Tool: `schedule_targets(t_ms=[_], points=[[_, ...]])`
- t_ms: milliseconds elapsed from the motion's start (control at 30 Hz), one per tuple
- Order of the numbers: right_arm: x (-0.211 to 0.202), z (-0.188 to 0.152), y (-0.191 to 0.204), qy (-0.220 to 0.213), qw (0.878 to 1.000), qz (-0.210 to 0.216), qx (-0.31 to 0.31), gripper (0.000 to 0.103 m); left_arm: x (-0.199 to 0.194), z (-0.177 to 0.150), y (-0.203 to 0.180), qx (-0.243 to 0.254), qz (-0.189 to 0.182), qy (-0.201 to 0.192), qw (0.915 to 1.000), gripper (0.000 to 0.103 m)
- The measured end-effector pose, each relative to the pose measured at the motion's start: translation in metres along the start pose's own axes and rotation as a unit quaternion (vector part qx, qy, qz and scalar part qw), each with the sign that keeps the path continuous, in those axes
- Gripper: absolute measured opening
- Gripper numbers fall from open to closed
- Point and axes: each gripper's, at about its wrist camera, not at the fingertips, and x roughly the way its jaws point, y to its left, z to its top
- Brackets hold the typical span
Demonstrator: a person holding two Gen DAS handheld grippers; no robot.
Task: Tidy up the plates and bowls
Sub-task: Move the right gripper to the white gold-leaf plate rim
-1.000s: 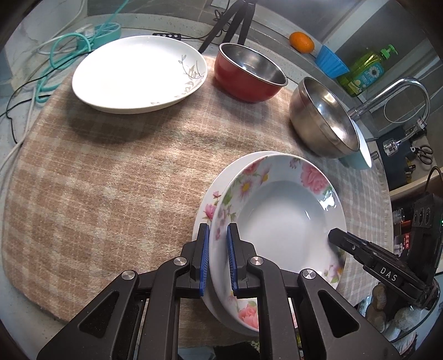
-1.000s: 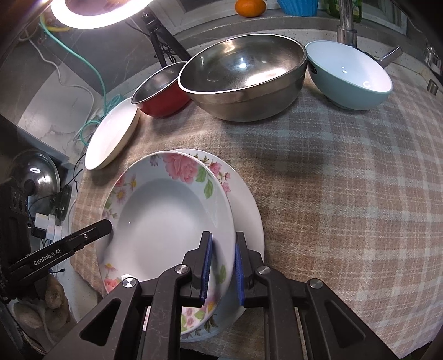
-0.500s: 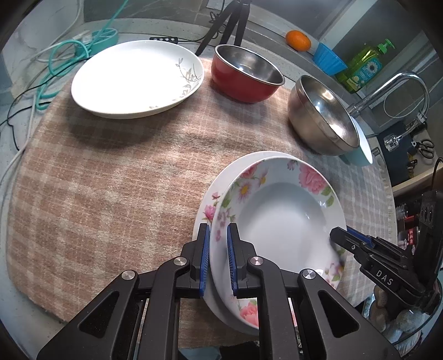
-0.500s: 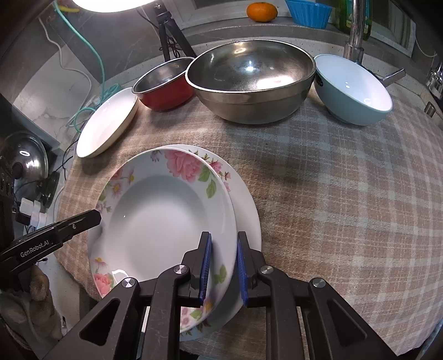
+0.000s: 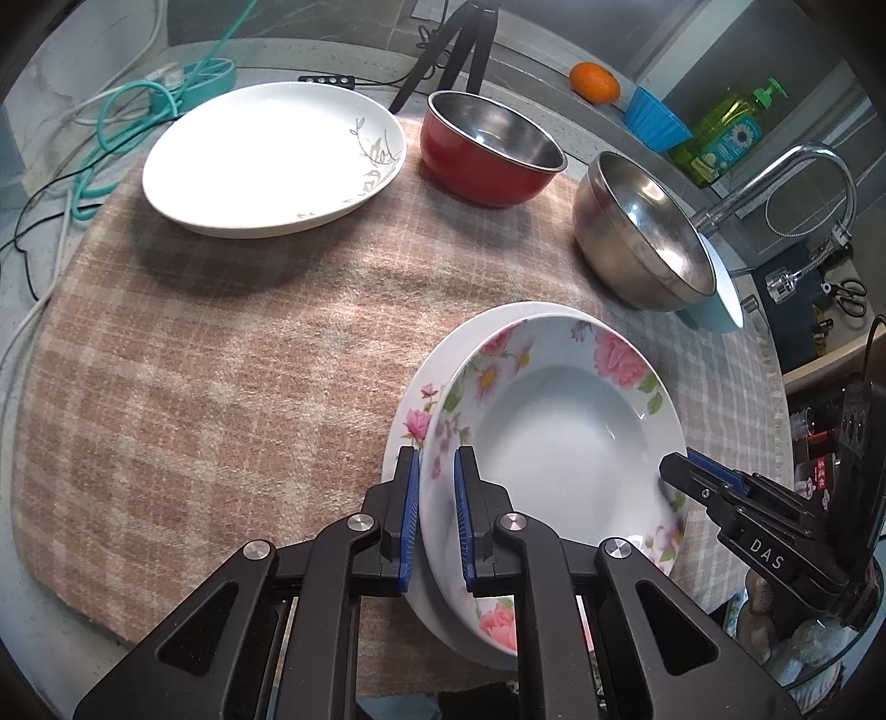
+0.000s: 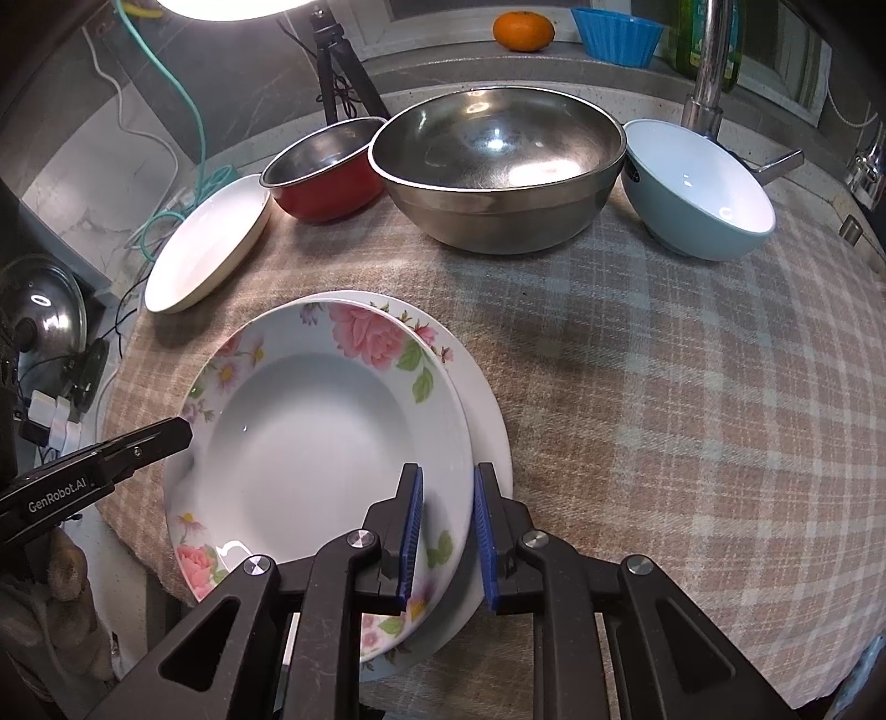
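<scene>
A floral soup plate point(image 5: 559, 443) point(image 6: 321, 443) sits above a second floral plate point(image 5: 421, 410) point(image 6: 482, 387) on the checked cloth. My left gripper point(image 5: 434, 515) is shut on the top plate's near-left rim. My right gripper point(image 6: 446, 545) stands around its opposite rim with the jaws slightly parted; it also shows in the left wrist view point(image 5: 673, 468). A white leaf-print plate point(image 5: 271, 155) point(image 6: 205, 243), a red bowl point(image 5: 487, 149) point(image 6: 326, 171), a steel bowl point(image 5: 642, 232) point(image 6: 498, 166) and a light-blue bowl point(image 6: 698, 188) stand at the back.
The checked cloth point(image 5: 194, 360) point(image 6: 692, 387) covers the counter. A tripod point(image 5: 459, 44), teal cable point(image 5: 122, 111), orange point(image 6: 523, 30), blue cup point(image 6: 617, 33), soap bottle point(image 5: 725, 133) and tap point(image 5: 775, 177) line the back. A pot lid point(image 6: 41, 310) lies left.
Both grippers and the top floral plate have drawn back towards the near edge of the cloth. The right gripper's jaws have parted a little around the rim.
</scene>
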Motion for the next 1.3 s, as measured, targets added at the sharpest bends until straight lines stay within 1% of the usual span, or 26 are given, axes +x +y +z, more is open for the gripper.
schedule_targets(t_ms=[100,267,367,400,600,667,733,867,1067,1167,1300], points=[[-0.001,0.0,0.0,-0.001,1.0,0.0,0.002,0.018,-0.002,0.001,0.001,-0.003,-0.003,-0.001,1.0,0.011],[-0.011,0.003,-0.001,-0.014,1.0,0.002,0.014,0.019,-0.014,0.006,0.011,-0.013,-0.005,-0.017,0.9998,0.011],[-0.02,0.008,-0.001,-0.027,0.999,0.034,0.028,0.02,-0.023,0.012,0.024,-0.022,0.0,-0.027,0.9994,0.011],[-0.022,0.011,0.0,-0.031,0.998,0.038,0.029,0.02,-0.025,0.015,0.03,-0.027,0.001,-0.029,0.9992,0.011],[-0.03,0.032,0.029,-0.051,0.996,0.061,0.024,0.021,-0.039,0.03,0.064,-0.047,0.007,-0.042,0.998,0.011],[-0.028,0.041,0.043,-0.056,0.996,0.068,0.021,0.024,-0.044,0.036,0.075,-0.051,0.01,-0.048,0.9975,0.011],[-0.024,0.049,0.055,-0.056,0.995,0.075,0.017,0.03,-0.048,0.044,0.086,-0.055,0.011,-0.051,0.9971,0.011],[-0.009,0.065,0.077,-0.048,0.994,0.099,0.022,0.031,-0.053,0.066,0.108,-0.054,0.025,-0.06,0.9964,0.011],[0.014,0.082,0.11,-0.044,0.993,0.107,0.037,0.031,-0.049,0.106,0.14,-0.033,0.034,-0.058,0.9971,0.012],[0.026,0.088,0.119,-0.04,0.991,0.116,0.06,0.031,-0.046,0.127,0.151,-0.027,0.03,-0.058,0.9975,0.012],[0.041,0.096,0.13,-0.041,0.99,0.108,0.079,0.031,-0.038,0.152,0.161,-0.01,0.02,-0.054,0.9983,0.012]])
